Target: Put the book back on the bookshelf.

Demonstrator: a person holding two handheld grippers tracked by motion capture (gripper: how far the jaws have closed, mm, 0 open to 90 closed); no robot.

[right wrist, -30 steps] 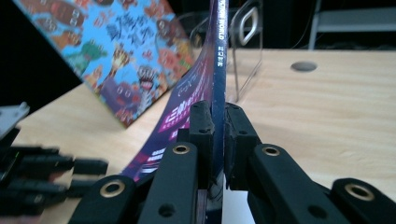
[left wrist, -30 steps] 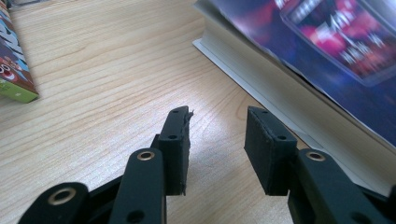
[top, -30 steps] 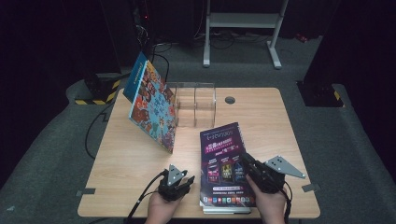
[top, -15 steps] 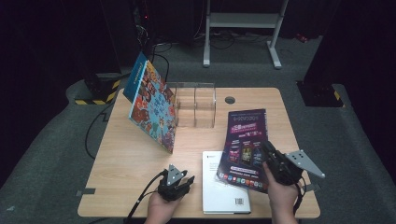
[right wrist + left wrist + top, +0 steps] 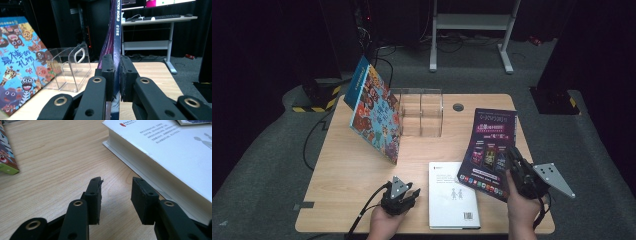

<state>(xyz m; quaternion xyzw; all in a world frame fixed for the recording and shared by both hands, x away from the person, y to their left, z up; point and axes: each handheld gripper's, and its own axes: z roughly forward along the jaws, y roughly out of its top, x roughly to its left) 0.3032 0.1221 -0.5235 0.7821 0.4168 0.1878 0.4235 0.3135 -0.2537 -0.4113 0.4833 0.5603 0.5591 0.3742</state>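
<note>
Right tool (image 5: 513, 159) is clenched on the lower edge of a dark purple magazine (image 5: 489, 146), its pads (image 5: 108, 75) pressing both faces so the magazine stands lifted and tilted above the counter (image 5: 347, 175). Beneath its lower corner lies a white book (image 5: 452, 195), flat near the front edge. Left tool (image 5: 116, 195) rests on the counter just beside that book, jaws parted with nothing between them.

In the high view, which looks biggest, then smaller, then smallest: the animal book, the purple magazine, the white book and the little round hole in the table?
1. Animal book
2. Purple magazine and white book: look about alike, and the magazine is tilted, so unsure
3. Round hole
</note>
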